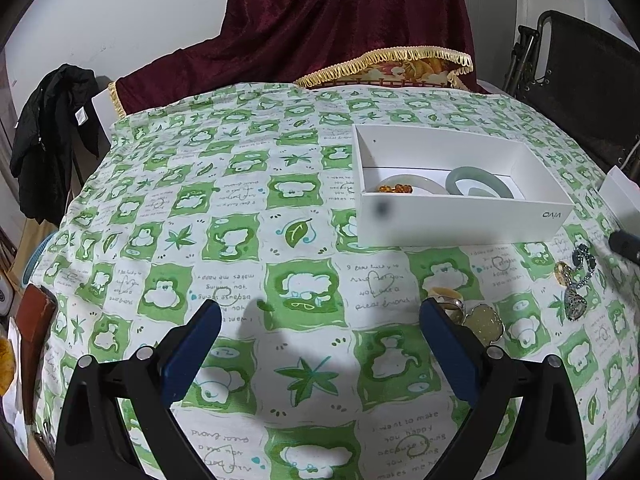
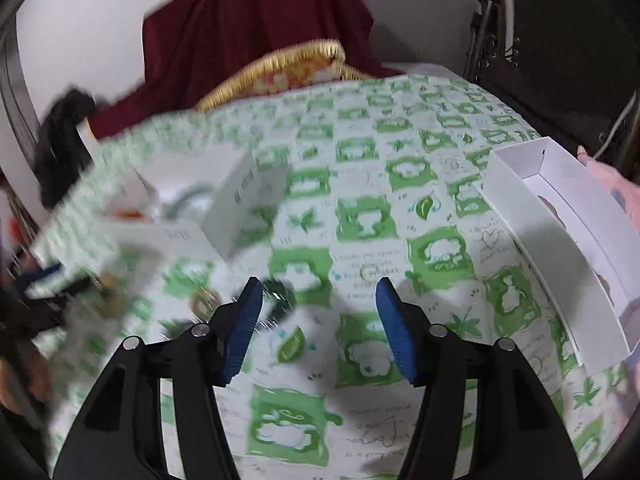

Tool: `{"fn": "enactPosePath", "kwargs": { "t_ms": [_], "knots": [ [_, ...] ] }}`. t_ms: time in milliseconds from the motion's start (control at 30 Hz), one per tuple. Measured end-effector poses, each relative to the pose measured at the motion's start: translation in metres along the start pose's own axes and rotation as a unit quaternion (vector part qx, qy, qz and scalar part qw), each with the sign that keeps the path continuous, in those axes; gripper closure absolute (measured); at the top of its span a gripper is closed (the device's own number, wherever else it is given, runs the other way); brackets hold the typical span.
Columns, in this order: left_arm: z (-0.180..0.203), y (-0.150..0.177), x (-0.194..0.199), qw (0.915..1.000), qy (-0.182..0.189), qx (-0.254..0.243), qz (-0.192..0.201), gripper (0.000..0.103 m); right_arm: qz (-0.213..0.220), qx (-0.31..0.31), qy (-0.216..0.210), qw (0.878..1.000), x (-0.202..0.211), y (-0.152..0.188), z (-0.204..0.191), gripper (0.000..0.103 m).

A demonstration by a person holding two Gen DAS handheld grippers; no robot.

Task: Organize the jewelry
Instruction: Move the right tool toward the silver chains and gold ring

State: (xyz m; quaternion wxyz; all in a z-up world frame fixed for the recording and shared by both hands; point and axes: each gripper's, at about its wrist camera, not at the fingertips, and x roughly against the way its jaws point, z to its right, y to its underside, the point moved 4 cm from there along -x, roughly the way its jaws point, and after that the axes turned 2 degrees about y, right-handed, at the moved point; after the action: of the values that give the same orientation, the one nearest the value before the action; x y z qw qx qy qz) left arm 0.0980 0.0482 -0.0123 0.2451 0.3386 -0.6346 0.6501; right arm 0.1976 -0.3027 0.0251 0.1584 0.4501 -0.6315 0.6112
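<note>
We are looking at a white box (image 1: 460, 216) lying with its long axis across the worktop (image 1: 240, 240), holding a pale green bangle (image 1: 476, 182) and amber beads (image 1: 394, 189). Loose jewelry (image 1: 576, 280) is sitting near its right end, close to the worktop's edge. Our left hand-held gripper (image 1: 320, 312) is hovering wide open over bare cloth; our right hand-held gripper (image 2: 319, 292) is hanging open, holding nothing.

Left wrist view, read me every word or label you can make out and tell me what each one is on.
"vivo", upside down, on the white box front wall.
"I want to make you happy", upside down, on the tablecloth.
Tag on the black jacket: too small.
Right wrist view: blurred, unreadable.
</note>
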Motion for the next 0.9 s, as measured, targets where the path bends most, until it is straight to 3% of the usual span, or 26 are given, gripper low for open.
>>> {"fn": "enactPosePath", "kwargs": {
  "t_ms": [167, 333, 467, 533, 633, 900],
  "knots": [
    [-0.003, 0.000, -0.001, 1.0000, 0.003, 0.004, -0.004, 0.003, -0.023, 0.004, -0.038, 0.999, -0.007, 0.004, -0.014, 0.045],
    [-0.008, -0.003, 0.003, 0.9998, 0.018, 0.011, 0.002, 0.003, -0.027, 0.011, -0.037, 0.999, -0.009, 0.005, -0.020, 0.045],
    [-0.023, -0.007, 0.012, 0.9972, 0.059, 0.044, 0.015, 0.004, -0.035, -0.014, -0.036, 0.999, -0.013, 0.004, -0.009, 0.045],
    [-0.023, -0.008, 0.014, 0.9958, 0.076, 0.049, 0.016, 0.004, -0.040, -0.025, -0.041, 0.998, -0.015, 0.004, -0.007, 0.039],
    [-0.013, -0.007, 0.018, 0.9960, 0.081, 0.030, 0.024, 0.004, -0.043, -0.039, -0.046, 0.997, -0.016, 0.005, -0.003, 0.036],
    [0.038, 0.001, 0.022, 0.9943, 0.058, -0.077, 0.045, 0.004, -0.048, -0.024, -0.039, 0.998, -0.018, 0.008, -0.011, 0.034]
  ]
}}
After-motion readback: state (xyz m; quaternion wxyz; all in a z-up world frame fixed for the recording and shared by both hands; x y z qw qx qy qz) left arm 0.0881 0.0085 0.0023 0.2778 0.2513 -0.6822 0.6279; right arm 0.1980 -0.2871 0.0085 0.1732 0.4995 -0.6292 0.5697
